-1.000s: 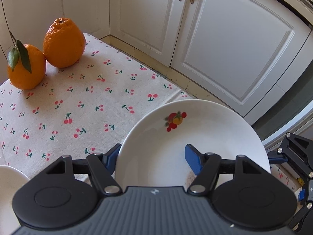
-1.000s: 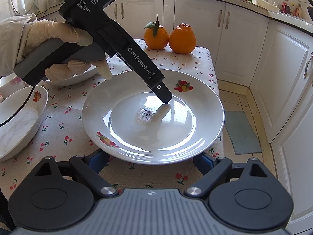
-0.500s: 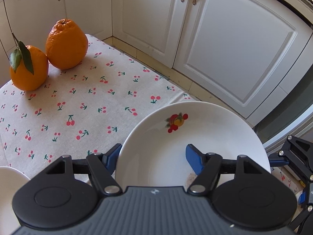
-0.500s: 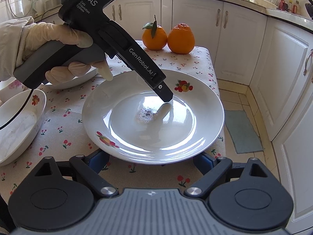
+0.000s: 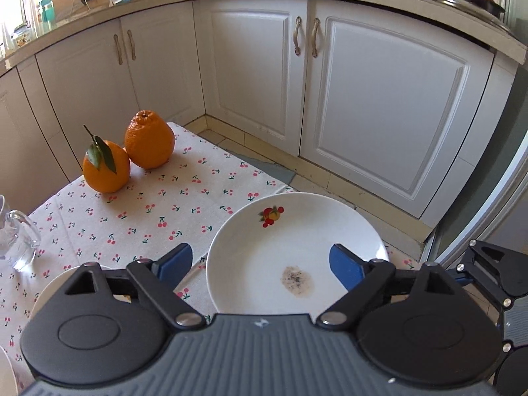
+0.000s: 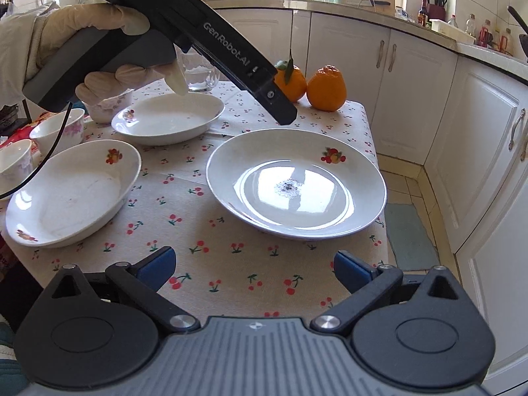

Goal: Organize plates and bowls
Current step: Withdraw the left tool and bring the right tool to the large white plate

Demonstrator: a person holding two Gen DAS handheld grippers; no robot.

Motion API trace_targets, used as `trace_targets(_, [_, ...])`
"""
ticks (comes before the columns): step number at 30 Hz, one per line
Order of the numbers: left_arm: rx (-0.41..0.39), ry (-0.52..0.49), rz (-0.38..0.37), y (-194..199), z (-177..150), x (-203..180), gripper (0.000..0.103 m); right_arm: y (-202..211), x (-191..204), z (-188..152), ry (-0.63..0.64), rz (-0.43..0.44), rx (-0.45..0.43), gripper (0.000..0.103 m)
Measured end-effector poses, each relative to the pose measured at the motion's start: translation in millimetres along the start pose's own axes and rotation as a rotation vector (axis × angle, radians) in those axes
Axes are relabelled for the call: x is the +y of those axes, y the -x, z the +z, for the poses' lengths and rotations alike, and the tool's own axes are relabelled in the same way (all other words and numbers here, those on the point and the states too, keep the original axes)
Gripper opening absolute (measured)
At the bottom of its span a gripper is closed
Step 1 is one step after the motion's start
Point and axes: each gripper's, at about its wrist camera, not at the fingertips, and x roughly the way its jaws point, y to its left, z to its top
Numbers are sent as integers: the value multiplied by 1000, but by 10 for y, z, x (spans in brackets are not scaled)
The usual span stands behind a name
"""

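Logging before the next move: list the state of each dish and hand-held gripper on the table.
Left hand-held gripper: just opened, holding nothing.
Right hand-held gripper: open, empty.
Big plate: flat on cloth, speckled spot at centre.
Near oval dish: upright, smeared.
Far oval dish: upright.
Glass: upright.

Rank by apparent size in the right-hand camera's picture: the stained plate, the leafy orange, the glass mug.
1. stained plate, clearly largest.
2. and 3. leafy orange and glass mug: both partly hidden behind the left gripper, too close to rank.

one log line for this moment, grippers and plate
left hand-held gripper: open, just opened, above plate | right hand-held gripper: open, empty | plate: flat on tablecloth, released
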Motion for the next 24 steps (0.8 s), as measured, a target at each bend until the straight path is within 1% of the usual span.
trace_targets(3, [-12, -3, 40, 225, -121, -77, 91, 61, 102, -27, 3, 26, -16, 103])
trace_targets(6, [-18, 33, 75, 406, -311, -87, 91, 108, 221, -49, 22, 49, -32, 103])
trace_targets(8, [-19, 57, 111, 515, -476, -97, 91, 143, 303, -78, 35, 70, -36, 103])
trace_targets(12, [-30, 118, 142, 741, -845, -84, 91, 173, 423, -106, 64, 91, -38, 103])
trace_targets(14, [-32, 156, 179, 845, -1047, -81, 91, 186, 456, -112, 72, 99, -39, 103])
trace_targets(18, [-46, 173, 265, 1037, -1385, -143, 91, 199, 487, -94, 72, 117, -48, 103])
trace_targets(20, [-60, 187, 279, 1138, -1534, -177, 92, 193, 499, -78, 73, 130, -49, 103])
trace_targets(24, [-66, 250, 282, 1308, -1805, -231, 92, 159, 543, -43, 88, 154, -45, 103])
